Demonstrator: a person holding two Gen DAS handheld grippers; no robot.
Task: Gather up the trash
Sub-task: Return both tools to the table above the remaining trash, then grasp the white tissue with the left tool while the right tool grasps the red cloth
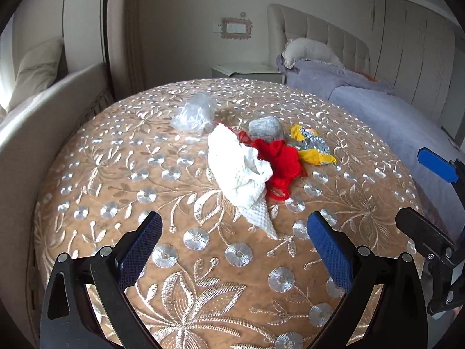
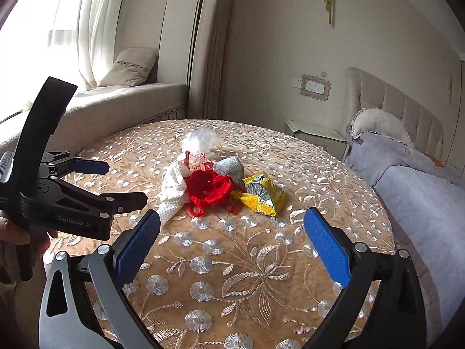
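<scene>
Left gripper (image 1: 234, 250) and right gripper (image 2: 231, 242) hover level, jaws apart, facing the trash pile (image 2: 209, 186)

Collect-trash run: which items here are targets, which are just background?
Targets:
white tissue
red yarn
yellow wrapper
clear plastic bag
grey wad
red packet

Background:
tablecloth
bed
pillow
nightstand
window seat cushion
</scene>
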